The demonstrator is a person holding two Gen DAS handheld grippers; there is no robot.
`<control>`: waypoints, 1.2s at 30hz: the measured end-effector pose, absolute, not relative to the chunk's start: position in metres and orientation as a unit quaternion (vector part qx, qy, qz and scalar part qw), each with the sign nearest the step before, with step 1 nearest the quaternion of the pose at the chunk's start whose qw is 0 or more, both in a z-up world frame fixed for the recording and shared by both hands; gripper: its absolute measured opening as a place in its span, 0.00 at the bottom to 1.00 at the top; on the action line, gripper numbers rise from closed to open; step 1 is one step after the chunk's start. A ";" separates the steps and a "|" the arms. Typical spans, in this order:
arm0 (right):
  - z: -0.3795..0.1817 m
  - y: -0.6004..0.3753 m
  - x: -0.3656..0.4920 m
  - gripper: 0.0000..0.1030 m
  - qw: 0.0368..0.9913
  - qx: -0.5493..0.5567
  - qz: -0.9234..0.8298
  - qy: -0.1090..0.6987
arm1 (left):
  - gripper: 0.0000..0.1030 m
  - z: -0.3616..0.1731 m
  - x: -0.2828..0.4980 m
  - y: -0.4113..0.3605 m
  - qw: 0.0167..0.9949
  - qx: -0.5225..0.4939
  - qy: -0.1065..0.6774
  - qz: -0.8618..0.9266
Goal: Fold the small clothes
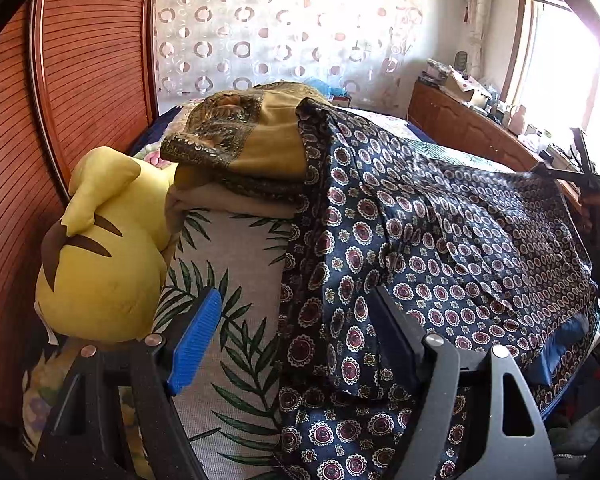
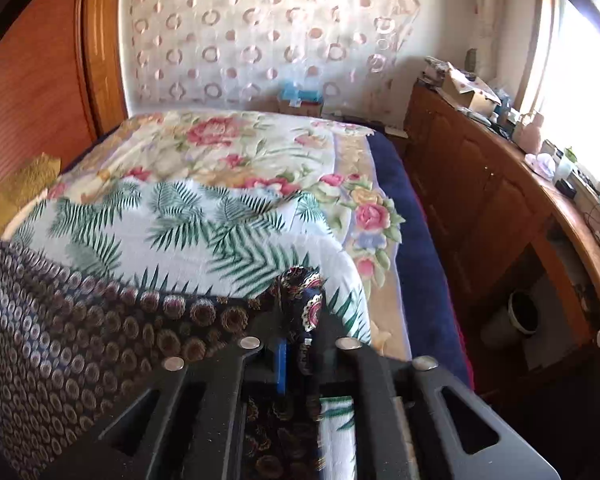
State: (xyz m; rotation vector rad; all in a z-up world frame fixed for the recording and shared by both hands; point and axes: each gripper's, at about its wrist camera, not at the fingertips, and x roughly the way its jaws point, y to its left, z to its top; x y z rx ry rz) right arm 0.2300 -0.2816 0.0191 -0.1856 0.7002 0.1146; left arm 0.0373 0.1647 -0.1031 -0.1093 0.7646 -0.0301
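A navy garment with a red and white medallion print [image 1: 440,240] lies spread on the bed. My left gripper [image 1: 296,332] is open, its blue-padded fingers [image 1: 196,336] wide apart over the garment's near left edge, holding nothing. My right gripper [image 2: 300,320] is shut on a bunched corner of the same garment [image 2: 306,292] and holds it just above the bed. The cloth stretches away to the left in the right wrist view [image 2: 60,312]. The right gripper also shows far right in the left wrist view [image 1: 584,176].
A yellow plush toy [image 1: 100,248] lies at the left by the wooden headboard [image 1: 28,160]. A stack of folded gold and beige cloth [image 1: 252,148] sits behind the garment. The bedspread has palm leaves [image 2: 220,220] and roses. A cluttered wooden cabinet [image 2: 500,184] stands along the right.
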 end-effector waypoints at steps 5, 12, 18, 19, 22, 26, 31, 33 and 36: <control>0.028 -0.287 0.209 0.44 0.934 -0.089 0.060 0.342 | 0.74 -0.102 0.036 0.164 0.927 -0.055 0.372 -0.012; 0.030 -0.290 0.146 0.44 0.937 -0.073 0.085 0.331 | 0.74 -0.105 0.035 0.164 0.926 -0.057 0.374 -0.012; 0.015 -0.289 0.093 0.44 0.933 -0.077 0.104 0.334 | 0.74 -0.110 0.035 0.164 0.924 -0.057 0.379 -0.009; 0.013 -0.290 0.088 0.44 0.933 -0.078 0.104 0.335 | 0.74 -0.110 0.034 0.163 0.925 -0.057 0.377 -0.008; 0.008 -0.296 0.067 0.44 0.934 -0.066 0.100 0.337 | 0.74 -0.107 0.029 0.163 0.928 -0.063 0.367 -0.010; 0.003 -0.310 0.043 0.44 0.934 -0.057 0.089 0.342 | 0.65 -0.107 0.026 0.160 0.929 -0.060 0.366 -0.020; -0.007 -0.338 0.023 0.44 0.930 -0.040 0.063 0.361 | 0.40 -0.106 0.024 0.156 0.930 -0.064 0.361 -0.033; -0.011 -0.348 0.017 0.44 0.928 -0.022 0.063 0.368 | 0.25 -0.107 0.024 0.153 0.929 -0.059 0.365 -0.034; -0.012 -0.352 0.012 0.38 0.926 -0.016 0.077 0.369 | 0.14 -0.110 0.027 0.149 0.926 -0.050 0.372 -0.034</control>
